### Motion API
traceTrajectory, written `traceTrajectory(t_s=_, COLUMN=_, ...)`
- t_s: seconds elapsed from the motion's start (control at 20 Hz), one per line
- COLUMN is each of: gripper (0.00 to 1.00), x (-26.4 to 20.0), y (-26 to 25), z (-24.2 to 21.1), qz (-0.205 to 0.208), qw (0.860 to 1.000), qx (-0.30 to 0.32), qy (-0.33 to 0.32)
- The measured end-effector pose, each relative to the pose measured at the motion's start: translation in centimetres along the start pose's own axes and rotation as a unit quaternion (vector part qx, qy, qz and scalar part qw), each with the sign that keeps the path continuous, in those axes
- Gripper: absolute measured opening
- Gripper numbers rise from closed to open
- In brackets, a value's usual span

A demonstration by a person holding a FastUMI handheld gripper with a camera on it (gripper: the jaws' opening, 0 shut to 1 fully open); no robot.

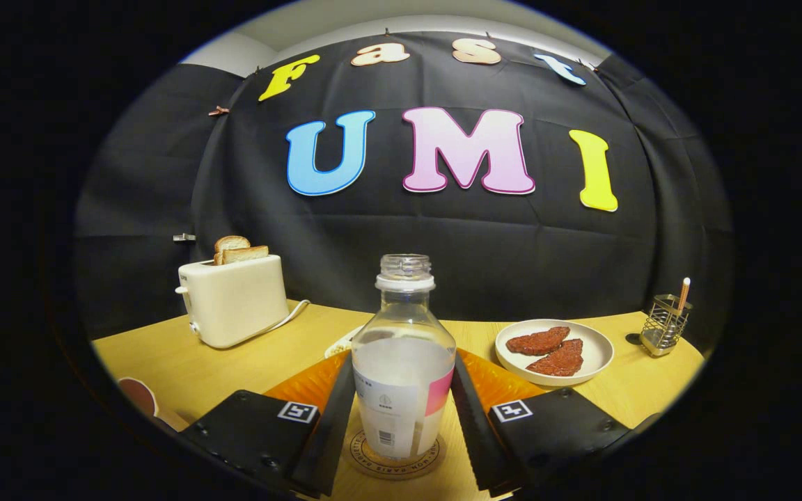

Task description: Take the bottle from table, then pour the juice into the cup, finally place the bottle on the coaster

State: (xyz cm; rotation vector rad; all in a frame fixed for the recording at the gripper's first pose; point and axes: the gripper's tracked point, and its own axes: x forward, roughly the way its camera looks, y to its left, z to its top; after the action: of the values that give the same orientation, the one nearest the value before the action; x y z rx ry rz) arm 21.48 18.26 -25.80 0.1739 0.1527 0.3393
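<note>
Gripper view: tool (402,424) fingers flanking bottle (403,362) upright on coaster (394,456), contact unclear, plate (592,365) just beside.

A cream toaster (234,300) is seen standing on the wooden table (185,365), with two slices of toast (237,250) raised upright from its slots and a pale cord (291,314) led away from its base. A round cream plate (599,351) is set well apart from the toaster, and two reddish-brown patties (548,350) are laid on it side by side. Near that plate, against the booth's dark wall, a small wire holder (664,325) is placed, and a thin stick (682,293) is held upright in it.
</note>
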Motion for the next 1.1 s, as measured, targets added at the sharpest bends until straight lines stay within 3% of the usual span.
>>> traceTrajectory(t_s=0.25, gripper=0.78, x=-0.4, y=1.0, z=-0.2, qz=0.021, qw=1.0, qx=0.002, qy=0.005)
traceTrajectory(t_s=0.65, gripper=0.96, x=-1.3, y=0.3, z=-0.2, qz=0.016, qw=1.0, qx=-0.006, qy=0.017)
traceTrajectory(t_s=1.1, gripper=0.97, x=-7.1, y=-1.7, z=2.0, qz=-0.006, qw=1.0, qx=-0.017, qy=0.021)
